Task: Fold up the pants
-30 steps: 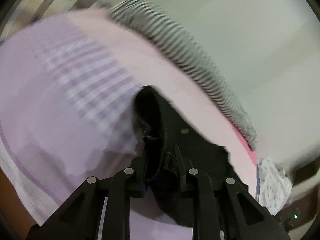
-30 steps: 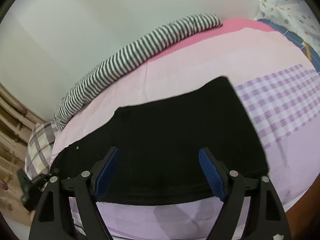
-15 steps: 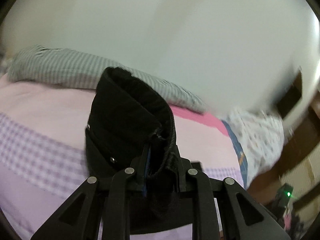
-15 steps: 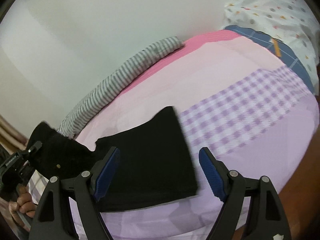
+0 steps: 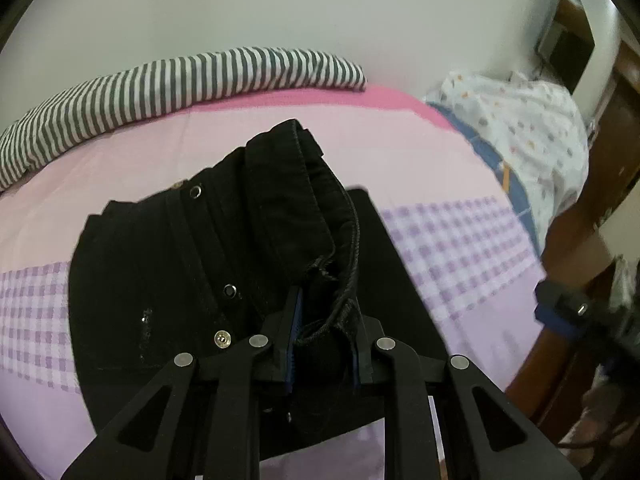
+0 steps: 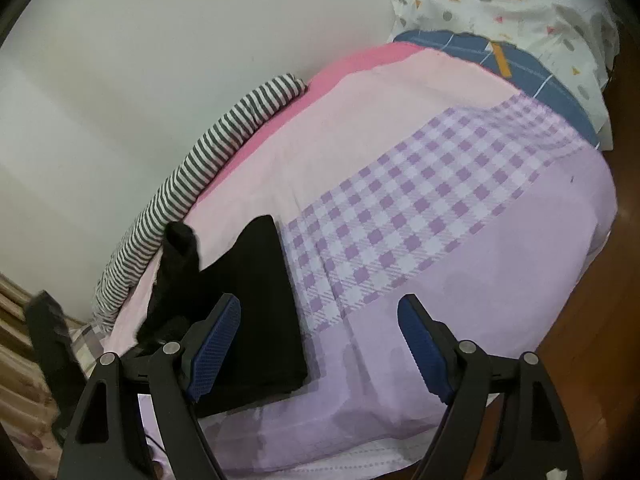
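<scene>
The black pants (image 5: 208, 264) lie partly folded on the bed's pink and purple sheet (image 5: 440, 240). My left gripper (image 5: 324, 344) is shut on the pants' waistband, lifted and curled over the rest of the fabric; snap buttons show beside it. In the right wrist view the pants (image 6: 260, 300) lie at the lower left, the raised waistband standing up at their far end. My right gripper (image 6: 320, 344) is open and empty, hovering above the bed's near edge, its left finger over the pants' edge.
A striped bolster (image 5: 168, 84) (image 6: 224, 148) runs along the wall. A white patterned quilt (image 6: 520, 8) on a blue sheet (image 6: 532, 76) lies at the bed's far end. Wooden floor (image 6: 592, 340) lies on the right.
My left gripper has carried the waistband over the pants toward the right. My right gripper has moved right and off the pants, so they now sit at its left.
</scene>
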A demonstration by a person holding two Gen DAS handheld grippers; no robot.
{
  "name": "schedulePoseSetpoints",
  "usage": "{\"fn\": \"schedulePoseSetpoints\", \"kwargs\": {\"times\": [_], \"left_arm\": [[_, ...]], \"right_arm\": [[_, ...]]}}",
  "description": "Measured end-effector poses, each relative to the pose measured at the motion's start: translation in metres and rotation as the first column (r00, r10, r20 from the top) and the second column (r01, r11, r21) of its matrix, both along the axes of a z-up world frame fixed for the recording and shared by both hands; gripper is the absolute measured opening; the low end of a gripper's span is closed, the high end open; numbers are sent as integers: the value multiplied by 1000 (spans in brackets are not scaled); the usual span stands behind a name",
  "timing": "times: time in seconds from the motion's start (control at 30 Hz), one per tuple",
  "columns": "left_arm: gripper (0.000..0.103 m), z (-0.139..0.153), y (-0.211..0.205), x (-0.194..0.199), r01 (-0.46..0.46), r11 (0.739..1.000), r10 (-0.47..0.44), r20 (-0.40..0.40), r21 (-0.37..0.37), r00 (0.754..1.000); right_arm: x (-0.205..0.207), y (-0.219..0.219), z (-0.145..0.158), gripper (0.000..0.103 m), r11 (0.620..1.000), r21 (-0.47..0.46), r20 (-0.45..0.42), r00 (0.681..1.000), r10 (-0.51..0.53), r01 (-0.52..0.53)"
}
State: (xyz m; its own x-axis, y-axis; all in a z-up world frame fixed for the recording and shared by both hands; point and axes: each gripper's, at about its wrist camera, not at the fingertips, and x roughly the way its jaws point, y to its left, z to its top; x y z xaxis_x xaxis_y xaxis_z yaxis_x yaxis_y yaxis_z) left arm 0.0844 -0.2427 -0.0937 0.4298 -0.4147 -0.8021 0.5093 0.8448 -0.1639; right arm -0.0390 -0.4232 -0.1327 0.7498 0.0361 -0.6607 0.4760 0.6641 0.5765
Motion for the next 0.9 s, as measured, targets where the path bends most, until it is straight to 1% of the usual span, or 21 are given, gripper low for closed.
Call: {"fn": "schedulePoseSetpoints", "kwargs": {"times": [0.1,0.13,0.27,0.33,0.4,0.43,0.47,0.53,0.6,0.7,0.73,0.8,0.9], "left_arm": [[23,-5,-7,-4,26,1000,-26,19,15,999],[26,-5,-6,-4,32,999,-32,19,13,999],[34,-2,3,-5,61,997,-62,-27,-41,998],[36,2,9,-7,75,995,-78,-45,-68,996],[37,8,17,-12,96,991,-100,-43,-88,994],[42,11,21,-15,109,989,-114,-39,-97,993],[43,16,28,-19,120,988,-123,-24,-100,992],[44,23,42,-24,116,989,-116,8,-96,993],[44,29,56,-24,106,989,-105,15,-103,994],[45,31,85,-17,45,995,-42,33,-86,999],[46,30,93,-14,27,997,-24,39,-74,999],[46,25,108,-7,-18,999,20,48,-38,999],[46,14,129,3,-73,997,73,43,-1,996]], "right_arm": [[7,2,-4,79,1000,7,-3,1000,23,-23],[10,4,-4,79,999,6,-2,999,34,-34],[19,12,0,79,997,-9,8,997,73,-73],[23,18,3,79,995,-23,13,995,98,-98],[27,21,3,79,993,-30,14,993,119,-119],[29,24,3,79,991,-34,10,991,130,-130],[31,26,3,79,990,-34,8,990,139,-139],[35,31,2,79,986,-28,6,986,168,-167],[40,38,1,79,979,-21,4,979,203,-203],[48,47,-1,79,967,-11,-8,967,254,-254],[50,51,-3,78,962,-2,-9,962,273,-273],[56,56,-8,72,952,30,-10,953,304,-304],[63,63,-12,67,940,40,-20,941,339,-338]]}}
